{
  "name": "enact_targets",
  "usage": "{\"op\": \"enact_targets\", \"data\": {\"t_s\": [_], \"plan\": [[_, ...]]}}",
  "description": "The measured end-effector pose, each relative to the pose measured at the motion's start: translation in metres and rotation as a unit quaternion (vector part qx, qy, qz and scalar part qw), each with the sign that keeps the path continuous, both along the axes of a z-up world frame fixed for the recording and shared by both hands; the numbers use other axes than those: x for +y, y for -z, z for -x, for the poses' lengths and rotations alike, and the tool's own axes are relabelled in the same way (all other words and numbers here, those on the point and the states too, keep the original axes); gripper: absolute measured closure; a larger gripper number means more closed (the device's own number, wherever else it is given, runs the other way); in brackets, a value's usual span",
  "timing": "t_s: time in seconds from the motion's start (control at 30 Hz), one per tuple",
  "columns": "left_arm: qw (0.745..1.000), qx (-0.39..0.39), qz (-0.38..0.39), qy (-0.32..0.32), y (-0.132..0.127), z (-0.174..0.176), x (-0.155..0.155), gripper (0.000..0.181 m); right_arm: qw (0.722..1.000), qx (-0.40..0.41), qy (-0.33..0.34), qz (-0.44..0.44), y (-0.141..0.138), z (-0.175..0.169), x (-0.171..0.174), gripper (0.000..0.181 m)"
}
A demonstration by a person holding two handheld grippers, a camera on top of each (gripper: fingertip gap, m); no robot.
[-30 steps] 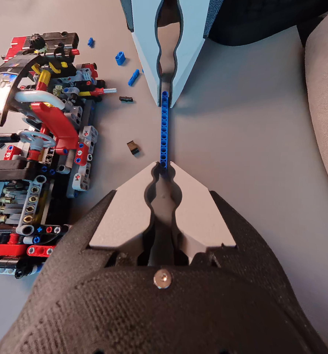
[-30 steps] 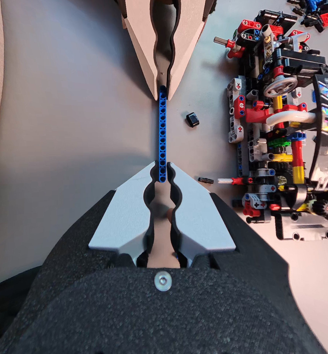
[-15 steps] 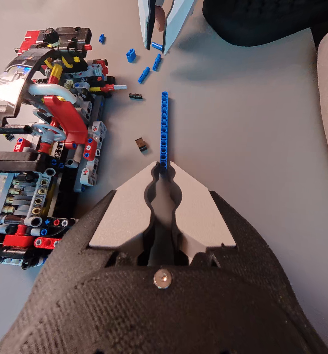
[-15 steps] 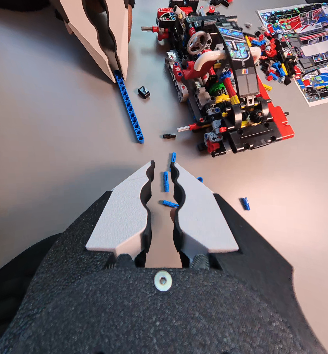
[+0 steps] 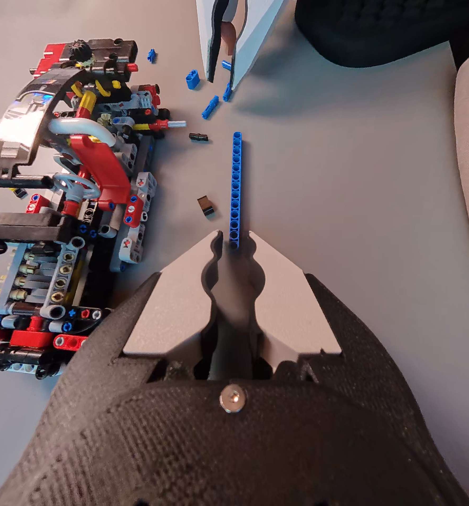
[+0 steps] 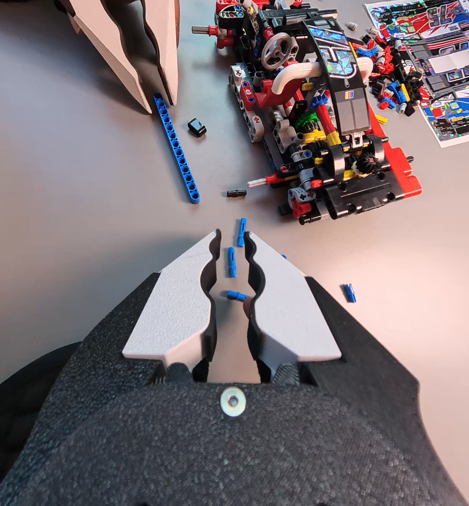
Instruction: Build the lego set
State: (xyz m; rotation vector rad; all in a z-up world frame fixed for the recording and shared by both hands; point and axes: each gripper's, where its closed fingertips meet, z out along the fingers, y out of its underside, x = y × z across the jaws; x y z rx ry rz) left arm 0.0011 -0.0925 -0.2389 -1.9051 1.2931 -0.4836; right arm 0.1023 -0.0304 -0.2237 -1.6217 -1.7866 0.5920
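The half-built Technic car (image 6: 318, 123) already has its chassis, steering wheel, red seat and windscreen arch, but it stands wheel-less and much is left. At its 9 o'clock in the right wrist view lies the long blue beam (image 6: 176, 147). The left gripper (image 5: 234, 238) has its fingers slightly apart around the beam's near end, perhaps only loosely. The right gripper (image 6: 232, 232) hangs parted over a blue pin (image 6: 231, 262) on the table. Only the right wrist view shows the loose parts pile (image 6: 392, 63) and sticker sheet (image 6: 452, 90) at 2 o'clock; the left wrist view alone shows the car's engine bank (image 5: 33, 276).
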Motion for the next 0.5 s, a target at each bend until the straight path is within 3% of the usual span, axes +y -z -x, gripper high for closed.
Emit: {"op": "enact_targets", "data": {"t_s": [0.3, 0.5], "plan": [[1.000, 0.003, 0.006, 0.000, 0.001, 0.001, -0.001, 0.170, 0.999, -0.027, 0.031, 0.001, -0.004, -0.024, 0.016, 0.159], [1.000, 0.002, 0.008, 0.003, 0.001, 0.000, -0.003, 0.175, 0.998, -0.054, 0.012, 0.028, 0.004, -0.032, 0.001, 0.156]]}}
